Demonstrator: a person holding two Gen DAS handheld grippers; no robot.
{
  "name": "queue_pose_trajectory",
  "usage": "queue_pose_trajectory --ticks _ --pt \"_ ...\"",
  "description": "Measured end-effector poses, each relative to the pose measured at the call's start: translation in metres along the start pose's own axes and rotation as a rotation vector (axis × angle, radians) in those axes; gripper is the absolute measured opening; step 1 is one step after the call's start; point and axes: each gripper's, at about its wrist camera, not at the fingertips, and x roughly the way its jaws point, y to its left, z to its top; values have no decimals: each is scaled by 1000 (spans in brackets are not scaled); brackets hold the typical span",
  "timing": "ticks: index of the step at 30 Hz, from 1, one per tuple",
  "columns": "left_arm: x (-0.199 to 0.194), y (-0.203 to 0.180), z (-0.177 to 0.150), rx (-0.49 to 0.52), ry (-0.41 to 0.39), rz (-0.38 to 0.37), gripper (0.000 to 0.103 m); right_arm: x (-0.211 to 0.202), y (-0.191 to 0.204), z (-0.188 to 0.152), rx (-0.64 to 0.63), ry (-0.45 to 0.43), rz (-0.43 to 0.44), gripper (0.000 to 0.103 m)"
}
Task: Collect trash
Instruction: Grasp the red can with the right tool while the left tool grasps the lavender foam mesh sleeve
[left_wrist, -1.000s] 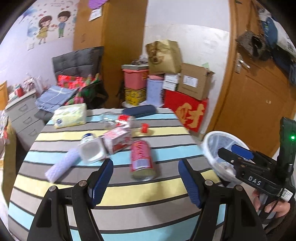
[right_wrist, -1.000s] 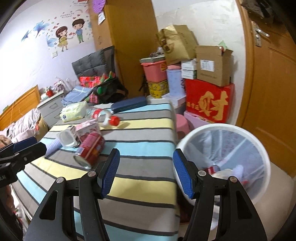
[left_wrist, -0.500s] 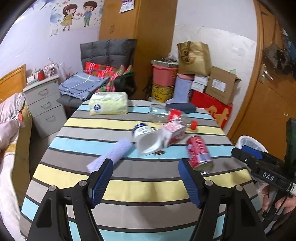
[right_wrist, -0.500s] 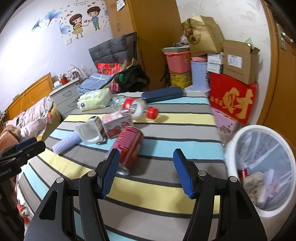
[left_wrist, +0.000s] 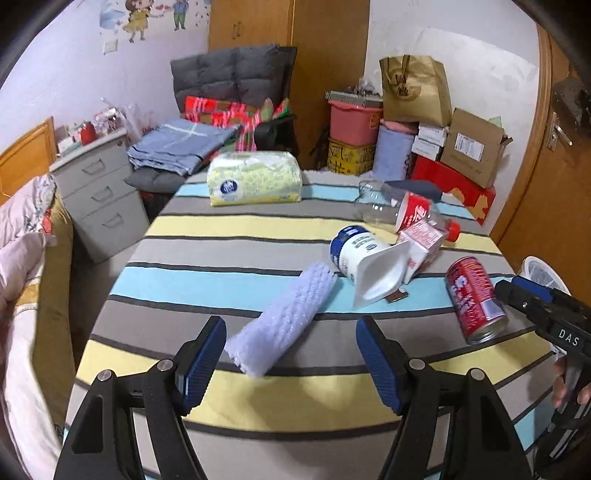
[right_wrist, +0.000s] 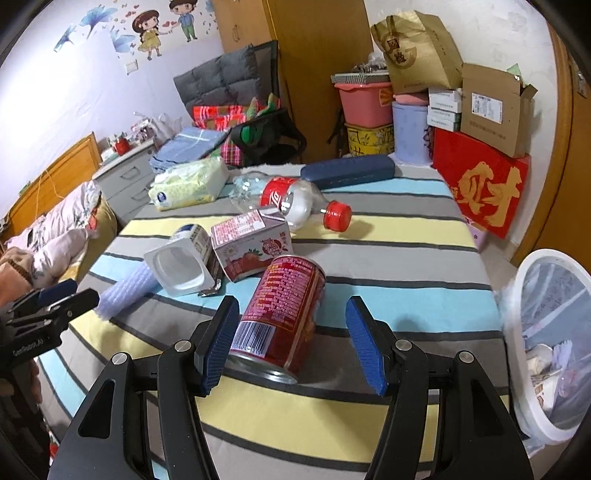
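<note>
Both claws agape: left claw (left_wrist: 291, 363) before foam sleeve (left_wrist: 282, 319), right claw (right_wrist: 291, 347) astride red can (right_wrist: 282, 319).

One can (right_wrist: 282, 317), one bottle (right_wrist: 291, 201), one carton (right_wrist: 253, 247), one yogurt cup (right_wrist: 183, 260), one foam sleeve (left_wrist: 282, 319)

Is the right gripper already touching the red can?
Cannot tell. In the right wrist view the red can lies between the open right gripper fingers; contact is unclear.

a: can (right_wrist: 281, 316)?
b: glossy printed metal, bare rim.
a: bottle (right_wrist: 288, 197)?
b: clear crinkled plastic, smooth red cap.
a: carton (right_wrist: 253, 246)?
b: printed paperboard, slight sheen.
a: tablecloth (left_wrist: 236, 254)?
b: matt striped woven cloth.
a: bin (right_wrist: 546, 332)?
b: smooth white plastic, thin film liner.
a: foam sleeve (left_wrist: 282, 317)?
b: soft ribbed netting.
</note>
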Motion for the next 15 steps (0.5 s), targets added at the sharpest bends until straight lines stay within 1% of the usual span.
queue_pose_trajectory --ticks 3,6,8,9,11,15 --pt "15 4 3 26 23 30 72 6 1 1 0 13 -8 62" --pt "30 8 6 29 58 6 73 13 3 2 -3 32 -18 62" --pt "37 9 8 38 70 19 73 16 4 3 -3 38 -21 62" --pt "40 8 10 59 67 20 73 18 5 3 -5 44 -25 62" --pt "48 7 12 71 82 -8 73 21 6 4 -4 52 -27 62" --pt "63 7 15 74 119 4 73 27 6 4 0 70 -33 62"
